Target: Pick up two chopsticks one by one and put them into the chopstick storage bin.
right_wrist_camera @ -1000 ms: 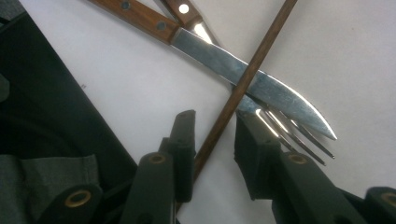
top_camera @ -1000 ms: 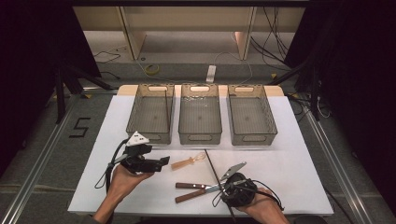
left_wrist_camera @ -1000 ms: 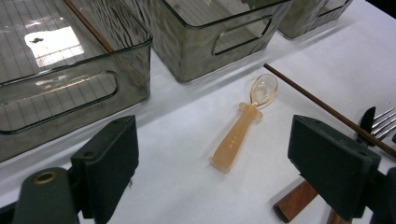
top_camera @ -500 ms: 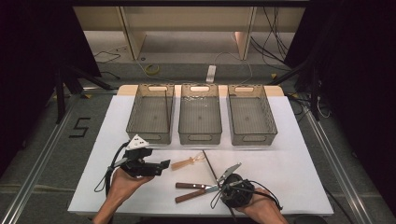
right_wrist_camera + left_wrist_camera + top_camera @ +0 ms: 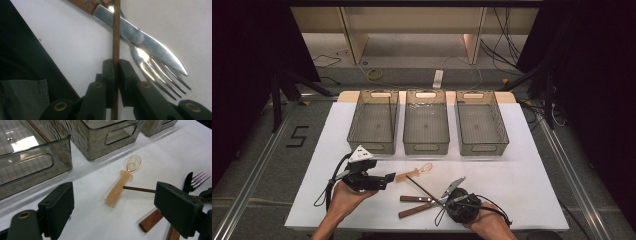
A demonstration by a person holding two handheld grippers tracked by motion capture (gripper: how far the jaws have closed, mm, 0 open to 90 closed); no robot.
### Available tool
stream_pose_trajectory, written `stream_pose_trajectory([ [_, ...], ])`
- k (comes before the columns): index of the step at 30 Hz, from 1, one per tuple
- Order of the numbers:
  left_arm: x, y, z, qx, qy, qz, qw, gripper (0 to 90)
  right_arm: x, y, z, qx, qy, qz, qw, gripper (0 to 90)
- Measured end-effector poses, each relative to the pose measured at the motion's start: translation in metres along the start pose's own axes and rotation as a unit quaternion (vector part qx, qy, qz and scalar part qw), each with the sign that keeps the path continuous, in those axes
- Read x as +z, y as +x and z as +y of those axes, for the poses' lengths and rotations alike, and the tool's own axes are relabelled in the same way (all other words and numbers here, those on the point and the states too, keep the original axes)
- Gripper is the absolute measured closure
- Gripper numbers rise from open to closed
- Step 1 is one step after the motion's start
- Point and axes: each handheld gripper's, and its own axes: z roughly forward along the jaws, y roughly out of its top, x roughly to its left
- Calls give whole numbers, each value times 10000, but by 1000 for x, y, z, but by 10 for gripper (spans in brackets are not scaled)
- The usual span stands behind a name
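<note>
Clearly the right gripper [image 5: 115, 75] has just been closing and now pinches a thin brown chopstick [image 5: 116, 37], which slants across the knife [image 5: 140, 35] and fork [image 5: 160, 75] at the near right of the white table [image 5: 522, 165]. It looks light, stiff and smooth, so it may pivot in a grip so close to 1 end. The left gripper [image 5: 120, 207] stands wide, holding nothing, near the orange spoon [image 5: 123, 182]

floor [image 5: 252, 165]: grey, marked 5 | curtains [image 5: 592, 75]: black | shelf [image 5: 412, 25]: pale wood
</note>
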Motion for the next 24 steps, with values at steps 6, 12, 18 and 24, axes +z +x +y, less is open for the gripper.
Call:
stream_pose_trajectory([
  [6,0,1,0,-36,-3,-41,10000,160,-3,-2,0,-10,-178,-39,9998,850],
  [12,-1,0,1,-154,-82,-134,9998,160,-17,-10,0,73,-632,-35,9980,851],
  [18,0,-5,0,-222,-143,-306,9992,160,-25,-14,4,193,-1141,-69,9933,851],
  [24,4,-16,0,-364,-229,-599,9973,160,-30,-11,11,186,-1442,-46,9894,851],
])
